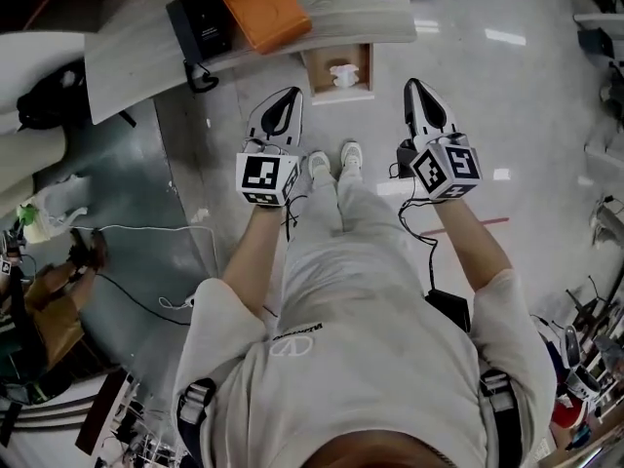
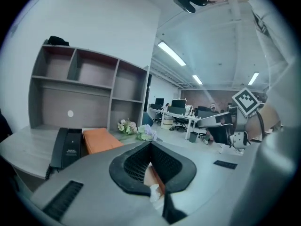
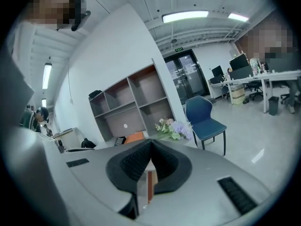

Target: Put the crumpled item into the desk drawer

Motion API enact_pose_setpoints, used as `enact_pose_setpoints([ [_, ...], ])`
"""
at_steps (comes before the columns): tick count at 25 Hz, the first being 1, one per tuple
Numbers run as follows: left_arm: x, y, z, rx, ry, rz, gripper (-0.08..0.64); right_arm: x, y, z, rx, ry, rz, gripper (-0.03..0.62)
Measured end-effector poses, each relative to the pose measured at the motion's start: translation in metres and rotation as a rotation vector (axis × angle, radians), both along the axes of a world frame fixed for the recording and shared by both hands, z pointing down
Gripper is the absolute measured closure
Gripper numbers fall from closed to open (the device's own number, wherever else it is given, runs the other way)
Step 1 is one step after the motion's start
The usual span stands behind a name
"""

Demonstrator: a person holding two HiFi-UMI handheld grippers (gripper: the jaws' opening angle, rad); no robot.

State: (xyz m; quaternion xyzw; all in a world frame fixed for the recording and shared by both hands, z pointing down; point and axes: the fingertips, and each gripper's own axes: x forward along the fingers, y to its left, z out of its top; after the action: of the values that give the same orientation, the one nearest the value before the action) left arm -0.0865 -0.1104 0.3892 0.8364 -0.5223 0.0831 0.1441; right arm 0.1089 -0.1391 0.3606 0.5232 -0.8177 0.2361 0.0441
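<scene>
The desk drawer (image 1: 367, 68) stands pulled out under the pale desk (image 1: 136, 52), straight ahead of my feet. A white crumpled item (image 1: 342, 74) lies inside it. My left gripper (image 1: 292, 94) hangs shut and empty a little to the left of the drawer and nearer to me. The right gripper (image 1: 410, 85) is level with it to the drawer's right, also shut with nothing held. In the left gripper view the crumpled item (image 2: 154, 192) and the drawer's wood show through the gap below the closed jaws. Through the closed jaws in the right gripper view, the drawer's edge (image 3: 150, 185) shows.
A black desk phone (image 1: 202, 22) and a flat orange item (image 1: 261, 8) lie on the desk, with flowers (image 2: 136, 127) and a shelf unit (image 2: 84, 86) behind. Cables (image 1: 146, 302) run over the floor at the left. A blue chair (image 3: 203, 119) stands beside the desk.
</scene>
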Motion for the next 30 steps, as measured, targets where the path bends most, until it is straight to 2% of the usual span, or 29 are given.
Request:
enact_pose_setpoints([
  [4,-0.016,0.011,-0.050,0.050,0.022,-0.045,0.560,0.013,0.011,-0.050,0.034,0.017,0.008,0.595],
  [7,-0.021,0.021,-0.086,0.094,0.022,-0.049,0.560,0.026,0.020,-0.087,0.081,0.024,0.029,0.595],
  [11,-0.028,0.032,-0.129,0.164,0.026,-0.057,0.560,0.042,0.031,-0.118,0.112,0.024,0.060,0.595],
  [16,-0.036,0.038,-0.172,0.245,0.035,-0.083,0.560,0.052,0.042,-0.156,0.174,0.059,0.047,0.595],
  [22,-0.037,0.043,-0.204,0.313,0.051,-0.098,0.560,0.067,0.056,-0.190,0.258,0.088,0.064,0.595],
  [30,-0.037,0.057,-0.225,0.360,0.007,-0.097,0.560,0.075,0.064,-0.200,0.262,0.040,0.073,0.597],
])
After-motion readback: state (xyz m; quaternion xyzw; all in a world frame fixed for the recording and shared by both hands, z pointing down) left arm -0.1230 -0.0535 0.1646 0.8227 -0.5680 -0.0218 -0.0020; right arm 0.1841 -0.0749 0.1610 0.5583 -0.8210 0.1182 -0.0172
